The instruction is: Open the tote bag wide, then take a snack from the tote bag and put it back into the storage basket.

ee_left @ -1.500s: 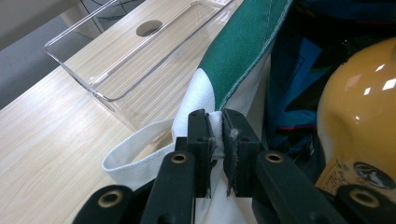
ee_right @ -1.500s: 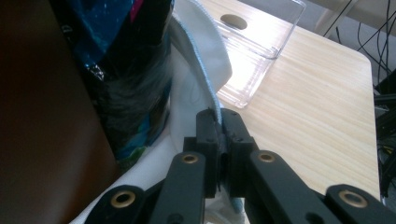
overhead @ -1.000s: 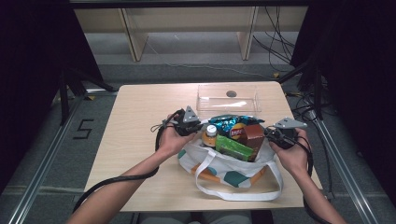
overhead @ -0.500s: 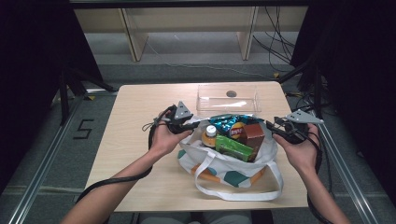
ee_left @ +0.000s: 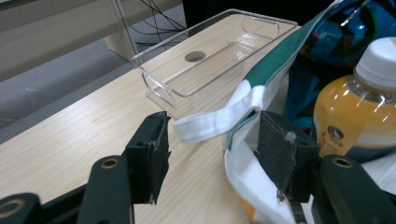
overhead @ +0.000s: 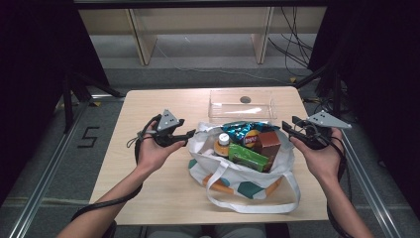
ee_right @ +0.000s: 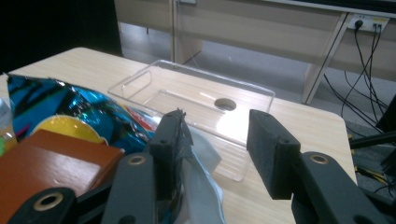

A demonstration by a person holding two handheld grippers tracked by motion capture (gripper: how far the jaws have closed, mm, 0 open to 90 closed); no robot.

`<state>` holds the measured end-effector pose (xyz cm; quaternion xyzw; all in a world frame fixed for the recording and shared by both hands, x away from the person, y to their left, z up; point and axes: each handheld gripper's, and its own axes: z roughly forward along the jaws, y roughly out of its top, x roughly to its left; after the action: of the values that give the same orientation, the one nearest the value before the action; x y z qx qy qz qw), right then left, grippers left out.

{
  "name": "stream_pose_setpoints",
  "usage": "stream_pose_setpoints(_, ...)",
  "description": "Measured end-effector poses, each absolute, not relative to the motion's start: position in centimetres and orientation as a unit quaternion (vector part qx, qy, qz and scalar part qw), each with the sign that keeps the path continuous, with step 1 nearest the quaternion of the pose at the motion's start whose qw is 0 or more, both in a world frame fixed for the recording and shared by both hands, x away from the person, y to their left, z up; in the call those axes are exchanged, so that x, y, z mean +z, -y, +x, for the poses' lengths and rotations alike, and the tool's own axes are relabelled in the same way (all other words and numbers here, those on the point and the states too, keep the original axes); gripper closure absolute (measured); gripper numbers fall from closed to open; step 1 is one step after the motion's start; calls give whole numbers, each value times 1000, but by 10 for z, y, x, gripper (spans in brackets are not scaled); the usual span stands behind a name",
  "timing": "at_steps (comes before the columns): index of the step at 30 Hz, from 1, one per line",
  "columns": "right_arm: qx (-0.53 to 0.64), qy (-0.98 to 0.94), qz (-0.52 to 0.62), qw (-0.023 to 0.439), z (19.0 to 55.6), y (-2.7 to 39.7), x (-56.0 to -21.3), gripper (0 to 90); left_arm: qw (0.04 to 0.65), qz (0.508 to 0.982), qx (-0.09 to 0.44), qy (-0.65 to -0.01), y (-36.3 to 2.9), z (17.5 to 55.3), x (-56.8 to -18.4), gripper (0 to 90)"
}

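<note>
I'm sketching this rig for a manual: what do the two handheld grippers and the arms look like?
Each black two-jaw gripper, left and right, carries a grey three-cornered plate on top and flat dark pads on blocky jaws. A black cable trails along the left forearm. Both forearms are bare, no sleeves visible.

Bare forearms, no sleeves. Black left gripper [overhead: 190, 136] and right gripper [overhead: 287, 127], grey three-cornered plates on top, black cables trailing. Brass-looking rivets at the jaw pivots, pads maybe a bit frayed.

Left of the tote bag [overhead: 242, 171] the table [overhead: 148, 198] lies bare. Behind the bag, the clear tray [overhead: 241, 104] blocks passage. Packed groceries [overhead: 250, 144] crowd the bag's mouth.
</note>
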<state>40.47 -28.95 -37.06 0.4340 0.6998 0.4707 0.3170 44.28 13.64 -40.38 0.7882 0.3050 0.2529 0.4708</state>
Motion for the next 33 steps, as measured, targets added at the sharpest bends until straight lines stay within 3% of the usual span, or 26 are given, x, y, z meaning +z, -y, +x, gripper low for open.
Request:
stream_pose_setpoints(17, 509, -693, 412, 301, 398, 283, -346, 529, 473, 778, 248, -332, -153, 436, -415, 399)
stream_pose_setpoints(33, 484, -747, 383, 247, 416, 263, -358, 516, 479, 773, 249, -332, -152, 434, -411, 387)
